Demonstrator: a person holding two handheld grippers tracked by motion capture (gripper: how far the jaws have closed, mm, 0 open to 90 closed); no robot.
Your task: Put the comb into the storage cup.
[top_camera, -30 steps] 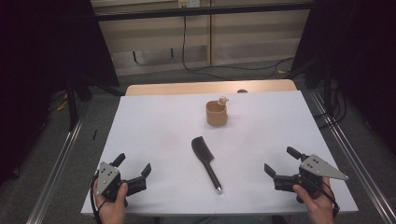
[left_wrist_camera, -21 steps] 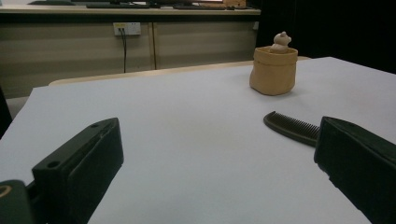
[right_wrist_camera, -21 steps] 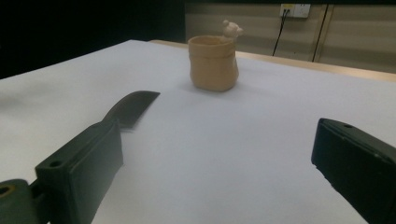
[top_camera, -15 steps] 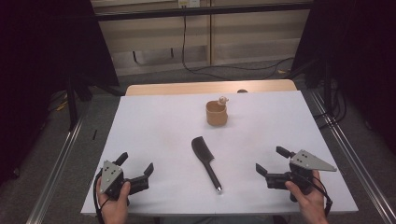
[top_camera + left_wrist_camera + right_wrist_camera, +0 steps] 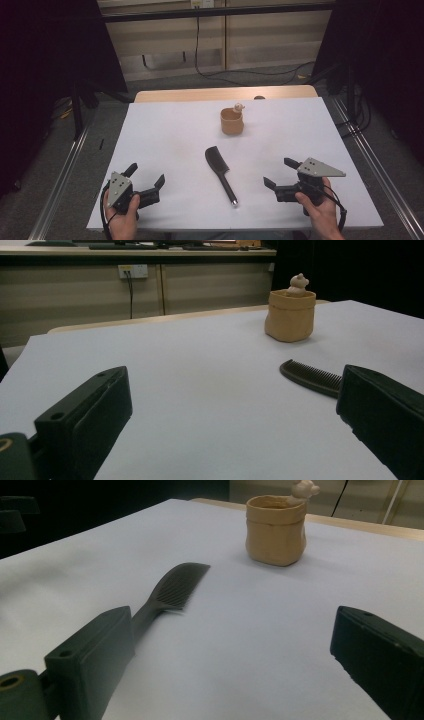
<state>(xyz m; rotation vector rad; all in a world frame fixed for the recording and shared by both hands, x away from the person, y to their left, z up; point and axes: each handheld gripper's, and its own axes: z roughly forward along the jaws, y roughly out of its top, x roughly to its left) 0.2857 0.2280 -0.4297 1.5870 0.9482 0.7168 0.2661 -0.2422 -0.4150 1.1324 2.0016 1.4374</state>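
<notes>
Jaws of both the left gripper (image 5: pixel 146 183) & right gripper (image 5: pixel 284 174) gape empty, each hand-held low at the near edge of the matte white table (image 5: pixel 165 135), w/ a slim black comb (image 5: pixel 220 173) flat between them, tan pot (image 5: pixel 232 121) beyond.

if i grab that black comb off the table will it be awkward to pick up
Probably a bit: the comb lies flat on the smooth white table, so it may slide when nudged. It looks thin and rigid, likely light. Its narrow handle seems the easier place for the right tongs.
</notes>
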